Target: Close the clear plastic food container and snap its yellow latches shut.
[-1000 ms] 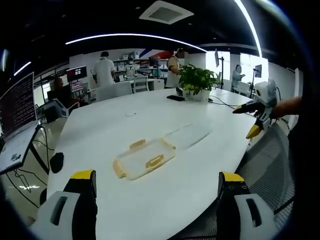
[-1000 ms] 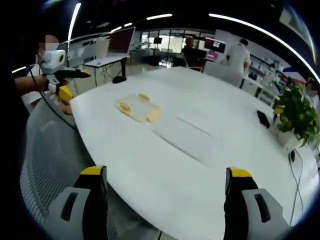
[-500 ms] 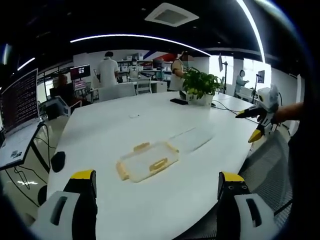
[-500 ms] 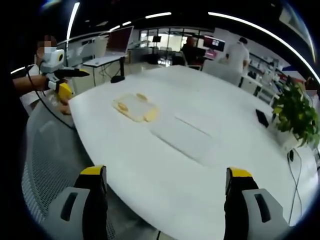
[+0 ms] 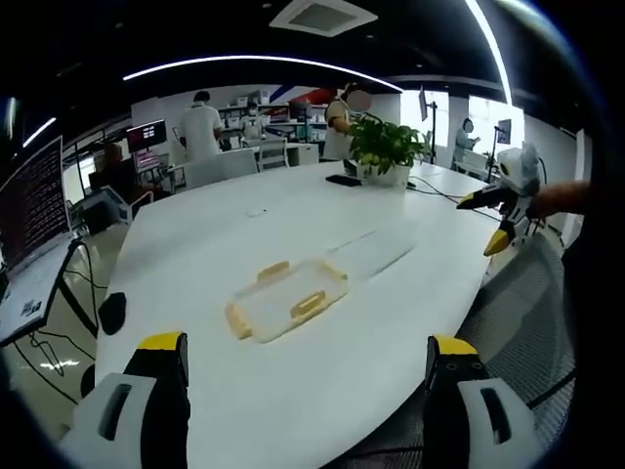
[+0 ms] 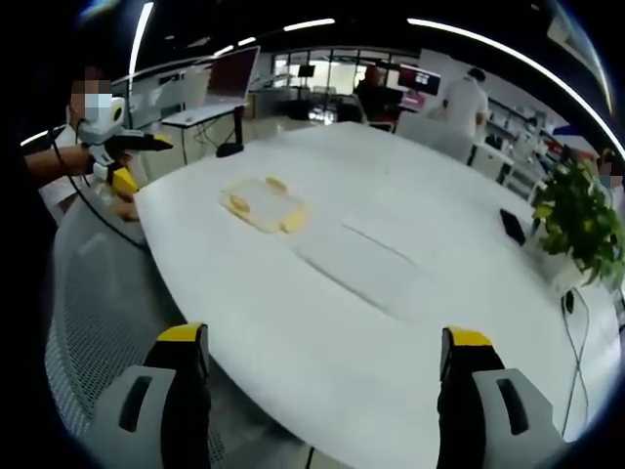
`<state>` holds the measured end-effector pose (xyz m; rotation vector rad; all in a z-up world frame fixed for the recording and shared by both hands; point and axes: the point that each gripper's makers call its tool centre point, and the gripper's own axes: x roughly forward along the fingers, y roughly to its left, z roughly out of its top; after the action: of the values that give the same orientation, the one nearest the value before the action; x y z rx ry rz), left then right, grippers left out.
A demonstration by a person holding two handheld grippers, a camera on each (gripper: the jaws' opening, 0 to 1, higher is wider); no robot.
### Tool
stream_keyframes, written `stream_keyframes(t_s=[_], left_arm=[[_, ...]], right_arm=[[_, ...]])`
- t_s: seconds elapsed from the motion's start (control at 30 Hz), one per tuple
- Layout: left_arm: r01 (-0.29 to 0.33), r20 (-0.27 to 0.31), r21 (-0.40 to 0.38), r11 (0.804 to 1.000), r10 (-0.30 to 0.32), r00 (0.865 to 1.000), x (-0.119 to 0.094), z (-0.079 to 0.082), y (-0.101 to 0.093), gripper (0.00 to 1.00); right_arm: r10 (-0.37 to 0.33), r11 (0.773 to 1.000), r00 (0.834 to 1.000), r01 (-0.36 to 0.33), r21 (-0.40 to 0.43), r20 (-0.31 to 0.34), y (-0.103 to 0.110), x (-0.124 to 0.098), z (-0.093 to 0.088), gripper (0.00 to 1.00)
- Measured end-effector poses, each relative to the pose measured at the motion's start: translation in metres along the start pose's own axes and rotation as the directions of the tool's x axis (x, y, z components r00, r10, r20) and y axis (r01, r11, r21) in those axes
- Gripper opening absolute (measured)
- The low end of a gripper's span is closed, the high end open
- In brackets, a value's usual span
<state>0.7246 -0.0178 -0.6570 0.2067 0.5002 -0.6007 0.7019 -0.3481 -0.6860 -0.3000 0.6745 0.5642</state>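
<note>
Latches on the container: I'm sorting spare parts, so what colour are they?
Yellow latches on the clear container, best in the left gripper view.

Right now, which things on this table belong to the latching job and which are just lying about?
For the job: container, its yellow latches, left gripper, right gripper.

Lying about: plant, phone, clear sheet, laptop, table.
</note>
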Motion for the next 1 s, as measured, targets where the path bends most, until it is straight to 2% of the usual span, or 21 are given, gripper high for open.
stream_keyframes(t_s=[0.27, 0.57, 0.73, 1.0], left_arm=[[0.009, -0.01, 0.014, 1.0, -0.009, 1.0, -0.003, 0.002, 0.009, 0.99], [0.0, -0.014, 0.021, 1.0, 0.0, 1.0, -0.006, 0.005, 0.022, 0.98], [0.012, -0.027, 0.038, 0.999, -0.011, 1.0, -0.004, 0.005, 0.026, 0.97], [0.039, -0.047, 0.072, 0.997, -0.035, 0.998, 0.002, 0.011, 0.032, 0.96]], right_arm=[[0.016, 1.0, 1.0, -0.016, -0.018, -0.008, -0.001, -0.001, 0.005, 0.96], [0.028, 0.997, 1.0, -0.029, -0.074, -0.012, -0.005, -0.001, 0.014, 0.95], [0.043, 0.991, 0.998, -0.048, -0.128, -0.037, -0.005, 0.002, 0.017, 0.94], [0.079, 0.982, 0.995, -0.089, -0.167, -0.063, -0.008, 0.006, 0.025, 0.93]])
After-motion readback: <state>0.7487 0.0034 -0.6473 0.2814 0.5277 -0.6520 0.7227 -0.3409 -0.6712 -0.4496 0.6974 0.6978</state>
